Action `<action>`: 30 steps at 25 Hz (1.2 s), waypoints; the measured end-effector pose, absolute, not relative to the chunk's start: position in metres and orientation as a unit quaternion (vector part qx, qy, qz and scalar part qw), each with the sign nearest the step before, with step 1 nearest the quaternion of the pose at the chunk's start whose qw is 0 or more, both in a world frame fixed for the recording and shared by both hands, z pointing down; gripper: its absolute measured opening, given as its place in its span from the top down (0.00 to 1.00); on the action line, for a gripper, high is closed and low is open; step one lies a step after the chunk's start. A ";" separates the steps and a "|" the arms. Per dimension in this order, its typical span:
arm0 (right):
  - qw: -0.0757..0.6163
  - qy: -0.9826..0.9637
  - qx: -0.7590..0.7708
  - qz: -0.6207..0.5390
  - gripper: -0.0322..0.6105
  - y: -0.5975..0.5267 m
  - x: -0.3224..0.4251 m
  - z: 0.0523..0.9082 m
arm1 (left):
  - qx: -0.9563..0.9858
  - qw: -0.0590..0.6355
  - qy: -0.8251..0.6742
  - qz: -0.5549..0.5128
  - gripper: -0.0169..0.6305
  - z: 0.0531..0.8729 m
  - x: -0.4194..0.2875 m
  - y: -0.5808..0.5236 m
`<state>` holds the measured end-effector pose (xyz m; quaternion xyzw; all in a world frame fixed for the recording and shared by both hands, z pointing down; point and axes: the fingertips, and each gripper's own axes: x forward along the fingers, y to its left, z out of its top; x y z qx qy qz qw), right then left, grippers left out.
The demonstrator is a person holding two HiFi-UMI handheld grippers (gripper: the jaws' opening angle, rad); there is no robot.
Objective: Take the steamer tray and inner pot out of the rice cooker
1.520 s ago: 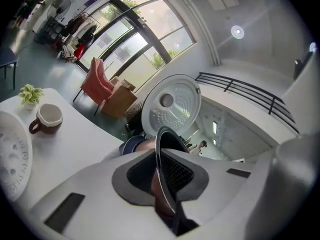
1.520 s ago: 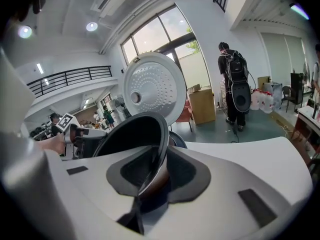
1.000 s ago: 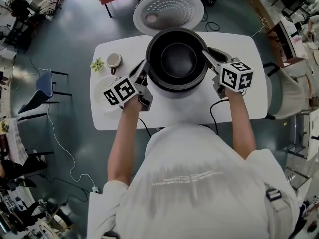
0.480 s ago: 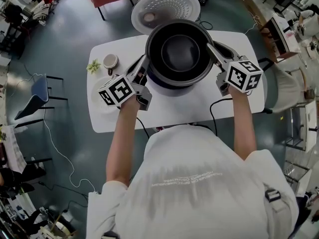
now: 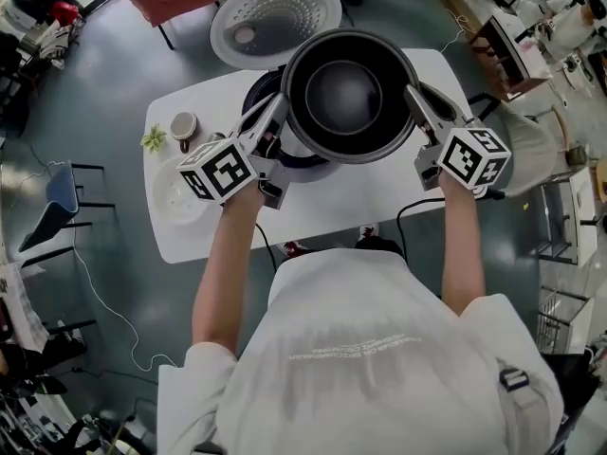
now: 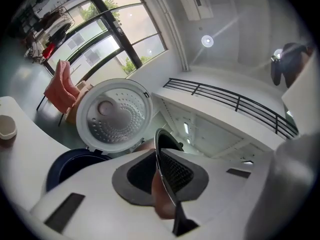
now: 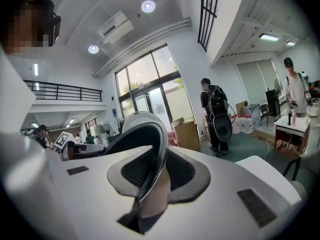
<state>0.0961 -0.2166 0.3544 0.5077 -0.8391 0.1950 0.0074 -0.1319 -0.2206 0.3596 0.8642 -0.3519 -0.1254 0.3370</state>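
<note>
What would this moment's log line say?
inner pot: held above rice cooker | left gripper: shut on inner pot | right gripper: shut on inner pot

No lettering is legible anywhere: the pale lines of print across the back of the person's white shirt (image 5: pixel 346 346) are too small and blurred to read.

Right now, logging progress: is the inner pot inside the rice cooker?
No: left gripper and right gripper hold the inner pot by its rim, clear of the rice cooker.
</note>
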 end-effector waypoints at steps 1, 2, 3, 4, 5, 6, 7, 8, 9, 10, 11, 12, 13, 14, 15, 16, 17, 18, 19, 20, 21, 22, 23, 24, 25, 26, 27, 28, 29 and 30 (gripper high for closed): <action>0.002 -0.838 0.509 0.198 0.80 -0.214 0.103 0.356 | 0.865 0.336 -0.352 -0.123 0.91 0.359 -0.125 -0.219; -0.002 -0.836 0.510 0.201 0.80 -0.211 0.112 0.357 | 0.865 0.337 -0.352 -0.121 0.91 0.358 -0.117 -0.218; -0.006 -0.835 0.511 0.205 0.80 -0.208 0.122 0.357 | 0.865 0.338 -0.352 -0.120 0.91 0.356 -0.106 -0.218; -0.011 -0.834 0.510 0.209 0.80 -0.205 0.135 0.357 | 0.865 0.337 -0.352 -0.119 0.91 0.354 -0.093 -0.218; -0.018 -0.833 0.509 0.215 0.80 -0.204 0.149 0.357 | 0.866 0.336 -0.352 -0.118 0.91 0.352 -0.079 -0.219; -0.025 -0.832 0.507 0.222 0.81 -0.202 0.164 0.358 | 0.867 0.334 -0.352 -0.115 0.91 0.351 -0.064 -0.219; -0.031 -0.831 0.506 0.228 0.81 -0.200 0.181 0.360 | 0.868 0.332 -0.351 -0.111 0.91 0.351 -0.048 -0.217; -0.037 -0.830 0.505 0.234 0.81 -0.199 0.197 0.363 | 0.870 0.331 -0.349 -0.105 0.91 0.352 -0.031 -0.216; -0.041 -0.828 0.505 0.239 0.81 -0.197 0.213 0.366 | 0.872 0.331 -0.346 -0.101 0.91 0.353 -0.015 -0.215; -0.046 -0.827 0.506 0.243 0.81 -0.196 0.228 0.370 | 0.873 0.331 -0.343 -0.098 0.91 0.356 0.000 -0.215; -0.049 -0.825 0.506 0.246 0.81 -0.196 0.240 0.375 | 0.874 0.332 -0.341 -0.097 0.91 0.359 0.012 -0.215; -0.050 -0.823 0.508 0.250 0.81 -0.195 0.251 0.381 | 0.874 0.334 -0.340 -0.097 0.91 0.364 0.024 -0.215; -0.049 -0.821 0.510 0.252 0.81 -0.195 0.262 0.387 | 0.873 0.336 -0.339 -0.096 0.91 0.369 0.034 -0.216; -0.046 -0.818 0.514 0.255 0.81 -0.195 0.272 0.393 | 0.873 0.339 -0.339 -0.094 0.91 0.374 0.045 -0.218; -0.044 -0.815 0.518 0.257 0.81 -0.195 0.284 0.398 | 0.872 0.341 -0.338 -0.090 0.91 0.380 0.057 -0.220; -0.042 -0.811 0.522 0.261 0.81 -0.194 0.296 0.403 | 0.872 0.345 -0.337 -0.085 0.91 0.386 0.069 -0.222; -0.040 -0.807 0.527 0.265 0.81 -0.194 0.309 0.408 | 0.871 0.350 -0.334 -0.081 0.91 0.392 0.083 -0.224; -0.038 -0.802 0.532 0.269 0.81 -0.194 0.322 0.414 | 0.871 0.356 -0.331 -0.077 0.91 0.398 0.096 -0.225; -0.036 -0.798 0.536 0.273 0.81 -0.194 0.334 0.419 | 0.870 0.361 -0.328 -0.073 0.91 0.404 0.109 -0.227; -0.033 -0.794 0.540 0.276 0.81 -0.194 0.345 0.425 | 0.869 0.367 -0.325 -0.067 0.91 0.411 0.120 -0.228; -0.031 -0.791 0.544 0.279 0.81 -0.194 0.354 0.431 | 0.868 0.371 -0.323 -0.061 0.91 0.419 0.129 -0.230; -0.029 -0.787 0.547 0.283 0.81 -0.194 0.362 0.437 | 0.868 0.376 -0.320 -0.054 0.91 0.426 0.138 -0.231; -0.028 -0.783 0.551 0.287 0.81 -0.193 0.369 0.443 | 0.867 0.381 -0.317 -0.047 0.91 0.433 0.145 -0.233; -0.028 -0.779 0.554 0.292 0.81 -0.192 0.376 0.448 | 0.866 0.387 -0.314 -0.040 0.91 0.441 0.153 -0.235; -0.028 -0.774 0.558 0.298 0.81 -0.193 0.383 0.455 | 0.865 0.393 -0.310 -0.035 0.91 0.448 0.160 -0.238; -0.026 -0.770 0.561 0.304 0.81 -0.194 0.390 0.462 | 0.862 0.401 -0.307 -0.031 0.91 0.454 0.168 -0.241; -0.023 -0.766 0.562 0.310 0.81 -0.196 0.397 0.469 | 0.860 0.409 -0.305 -0.029 0.91 0.461 0.175 -0.246; -0.019 -0.763 0.563 0.316 0.81 -0.198 0.402 0.477 | 0.858 0.414 -0.303 -0.027 0.91 0.468 0.181 -0.250; -0.015 -0.760 0.564 0.322 0.81 -0.200 0.407 0.484 | 0.856 0.418 -0.303 -0.024 0.91 0.474 0.185 -0.254; -0.011 -0.757 0.565 0.328 0.81 -0.202 0.411 0.491 | 0.854 0.422 -0.303 -0.019 0.91 0.481 0.189 -0.257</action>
